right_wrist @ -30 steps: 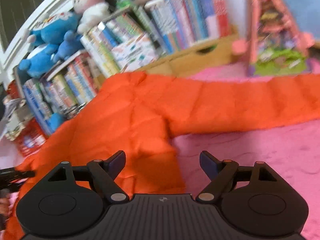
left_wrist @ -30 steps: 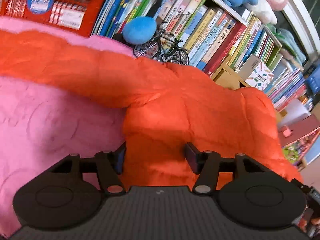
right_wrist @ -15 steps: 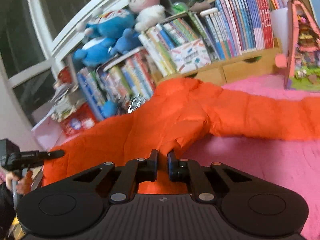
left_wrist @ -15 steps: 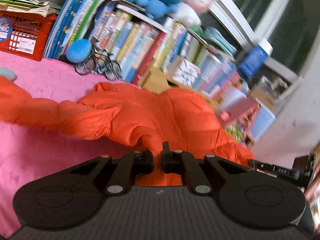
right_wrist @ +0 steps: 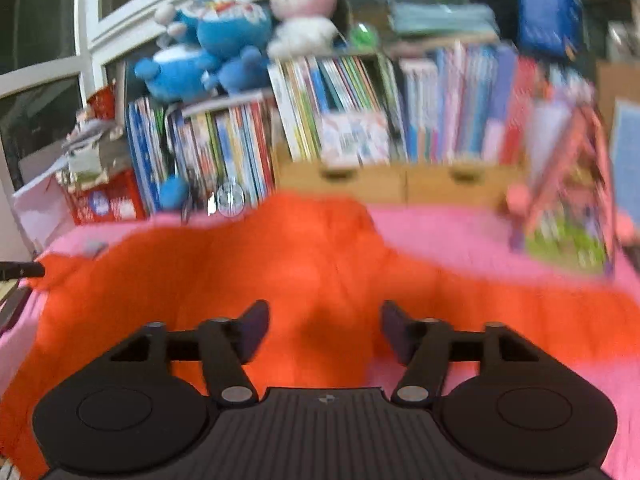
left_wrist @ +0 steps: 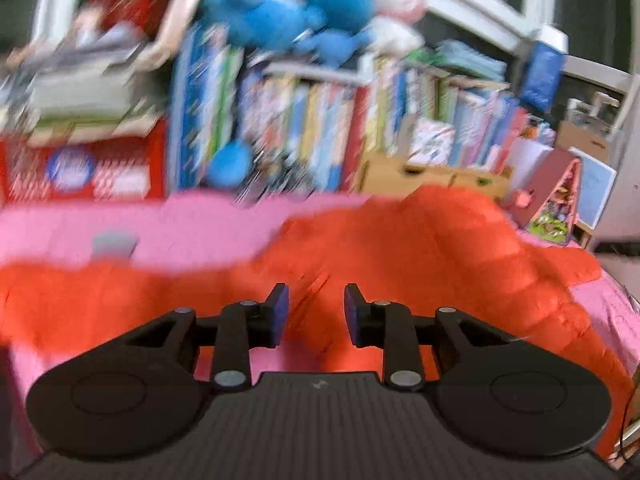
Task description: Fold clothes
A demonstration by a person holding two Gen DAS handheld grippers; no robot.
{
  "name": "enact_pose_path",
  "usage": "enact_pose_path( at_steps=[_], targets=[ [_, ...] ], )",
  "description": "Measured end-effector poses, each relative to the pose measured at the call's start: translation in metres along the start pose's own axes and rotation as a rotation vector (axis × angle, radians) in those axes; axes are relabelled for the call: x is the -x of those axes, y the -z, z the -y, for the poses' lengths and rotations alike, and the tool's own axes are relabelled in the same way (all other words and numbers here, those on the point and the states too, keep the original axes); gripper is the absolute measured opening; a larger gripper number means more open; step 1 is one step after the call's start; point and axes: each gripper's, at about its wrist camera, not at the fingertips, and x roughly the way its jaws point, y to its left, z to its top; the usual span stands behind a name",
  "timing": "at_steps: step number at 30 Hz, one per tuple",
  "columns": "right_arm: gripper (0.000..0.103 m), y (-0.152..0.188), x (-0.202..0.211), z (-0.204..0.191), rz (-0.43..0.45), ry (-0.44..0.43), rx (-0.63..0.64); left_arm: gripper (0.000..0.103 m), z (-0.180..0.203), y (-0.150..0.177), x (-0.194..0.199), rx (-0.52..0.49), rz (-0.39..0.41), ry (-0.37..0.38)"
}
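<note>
Both claws released over the orange puffer jacket

The left gripper (left_wrist: 312, 307) and right gripper (right_wrist: 324, 330) stand parted, empty; the orange puffer jacket (left_wrist: 420, 256) (right_wrist: 288, 272) sprawls just ahead of each on the pink blanket (left_wrist: 192, 220) (right_wrist: 448, 236).

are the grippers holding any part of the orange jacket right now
No, nothing is held. The left gripper and right gripper both have their jaws apart, above the orange jacket lying on the pink cover.

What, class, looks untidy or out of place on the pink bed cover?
The orange jacket lies rumpled and bunched across the pink cover, one sleeve stretched sideways, unfolded. A small grey object sits beyond it, too blurred to identify.
</note>
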Motion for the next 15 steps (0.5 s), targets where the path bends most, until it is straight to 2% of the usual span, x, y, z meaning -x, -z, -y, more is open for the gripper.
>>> enact_pose_path(
  at_steps=[3, 7, 11, 15],
  targets=[
    [0.069, -0.047, -0.056, -0.015, 0.012, -0.025, -0.044, 0.029, 0.036, -0.007, -0.034, -0.001, 0.022, 0.086],
    [0.069, -0.092, -0.148, -0.034, -0.052, -0.046, -0.168, 0.029, 0.075, 0.015, -0.093, -0.064, -0.041, 0.07],
    [0.078, -0.108, -0.228, -0.063, -0.142, 0.079, -0.133, 0.03, 0.088, 0.046, -0.133, -0.122, -0.099, 0.039],
    [0.085, -0.1, -0.292, -0.073, -0.289, 0.197, -0.109, 0.031, 0.067, 0.048, -0.137, -0.017, -0.127, 0.109]
  ],
)
